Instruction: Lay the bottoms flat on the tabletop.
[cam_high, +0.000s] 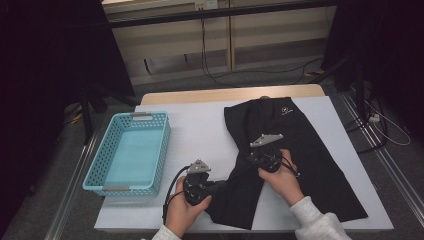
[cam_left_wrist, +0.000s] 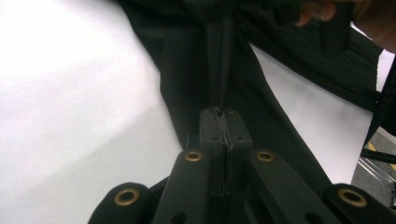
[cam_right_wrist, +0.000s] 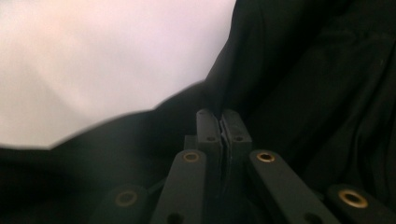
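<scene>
A black garment (cam_high: 300, 135) with a small white logo lies spread on the white-covered table (cam_high: 200, 130). My left gripper (cam_high: 216, 186) sits at the garment's lower left corner. In the left gripper view that gripper (cam_left_wrist: 223, 114) is shut on a raised fold of the black fabric (cam_left_wrist: 201, 56). My right gripper (cam_high: 257, 154) rests on the garment's left edge near its middle. In the right gripper view it (cam_right_wrist: 222, 116) is shut on a pinch of the same cloth (cam_right_wrist: 303, 84). The fabric runs taut between the two grips.
A light blue perforated basket (cam_high: 162, 145) stands at the table's left side with nothing in it. Bare white cover lies between the basket and the garment. The person's other hand (cam_left_wrist: 373, 23) shows in the left gripper view. Cables run across the floor behind the table.
</scene>
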